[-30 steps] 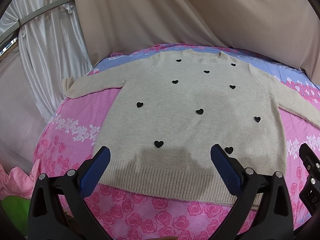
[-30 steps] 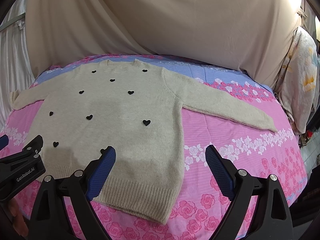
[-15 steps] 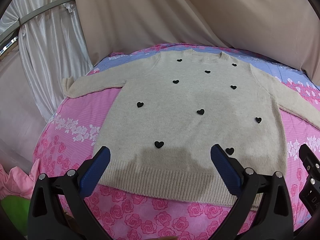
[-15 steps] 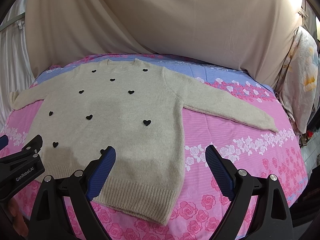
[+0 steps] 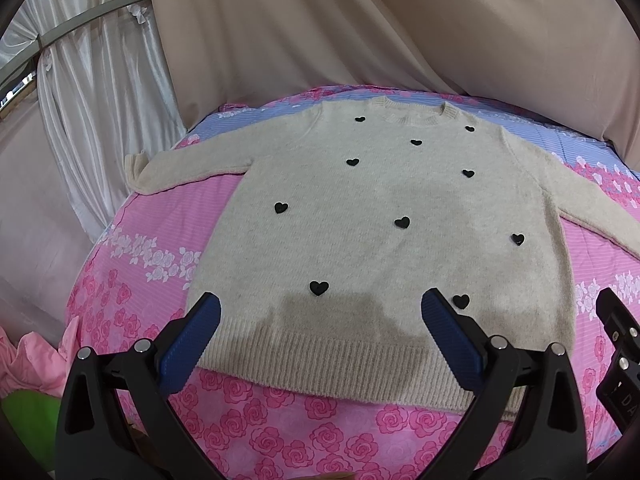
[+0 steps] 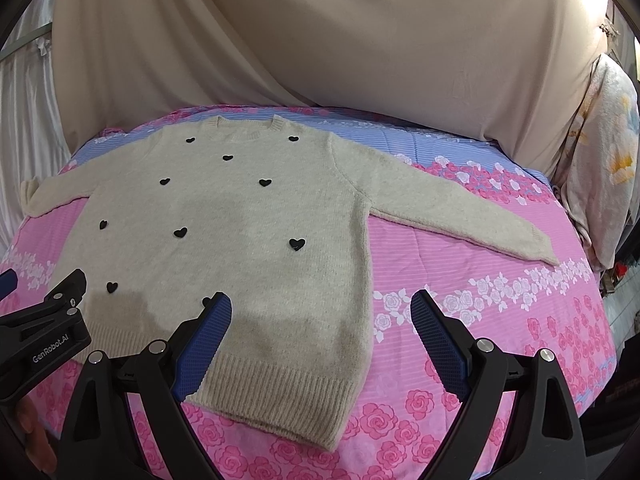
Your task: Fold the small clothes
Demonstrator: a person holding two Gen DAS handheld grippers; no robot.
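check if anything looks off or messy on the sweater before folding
Nothing stands out. The beige sweater lies flat, front up, both sleeves spread on the pink bedspread; the darker patches near its hem look like gripper shadows, not stains.

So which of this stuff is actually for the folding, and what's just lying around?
For the job:
- beige knitted sweater with black hearts
- left gripper, open
- right gripper, open

Lying about:
- pink rose-print bedsheet
- crumpled pink cloth
- floral blanket

left gripper (image 5: 320, 318) and right gripper (image 6: 320, 316), black plastic frames, ribbed blue pads, silver screws, white "genrobot.ai" lettering
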